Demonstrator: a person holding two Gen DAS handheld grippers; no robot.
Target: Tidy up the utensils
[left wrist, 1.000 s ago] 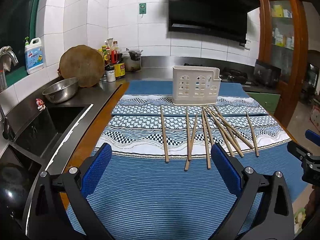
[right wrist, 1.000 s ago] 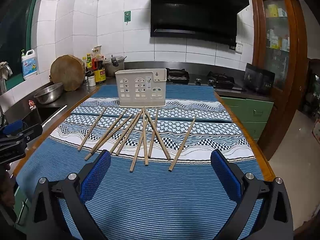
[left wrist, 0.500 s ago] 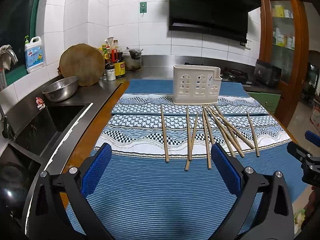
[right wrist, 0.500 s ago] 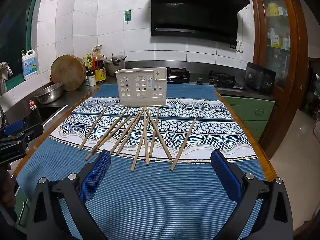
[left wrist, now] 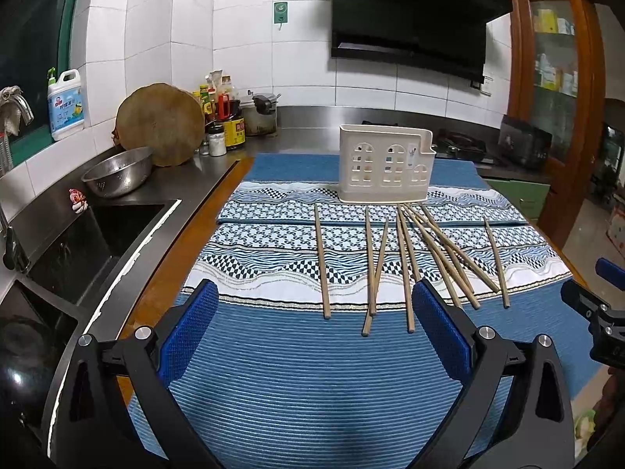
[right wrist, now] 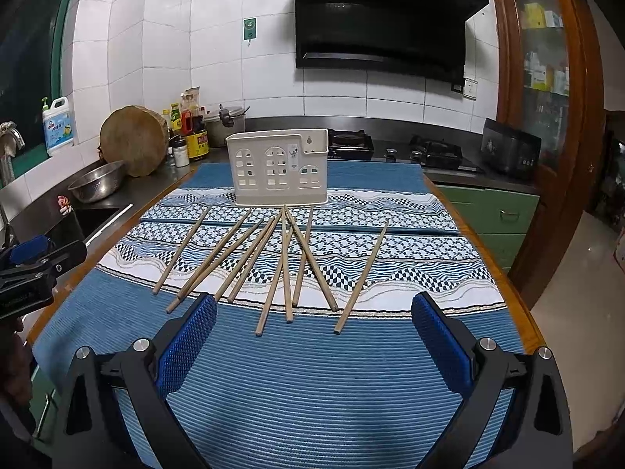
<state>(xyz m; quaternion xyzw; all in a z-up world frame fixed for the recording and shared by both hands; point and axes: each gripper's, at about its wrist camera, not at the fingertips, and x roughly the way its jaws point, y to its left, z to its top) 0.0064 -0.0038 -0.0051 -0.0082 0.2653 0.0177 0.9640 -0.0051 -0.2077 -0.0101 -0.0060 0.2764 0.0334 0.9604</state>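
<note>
The left gripper [left wrist: 314,324] is hovering low over the near end of the blue woven mat [left wrist: 312,383], its blue-padded jaws standing wide apart with nothing between them. Ahead of it the wooden chopsticks [left wrist: 406,262] are lying flat on the patterned band of the cloth, their long axes running away from the claw toward the white utensil holder [left wrist: 384,170], which is standing upright at the far side of the mat, apparently with nothing in it. The leftmost chopstick [left wrist: 322,262] is lying alone, well apart from the others and almost straight ahead of the left gripper, so it is looking like the easier first pick for that hand. Further right the sticks are bunching and crossing, fanning out from a point just before the holder. The right gripper [right wrist: 312,324] is also hanging spread and empty, and the single stick at the right edge [right wrist: 361,277], slanting slightly rightward at its far end, is lying nearest to it. All the sticks are looking plain, slender and pale brown, alike in length.
</note>
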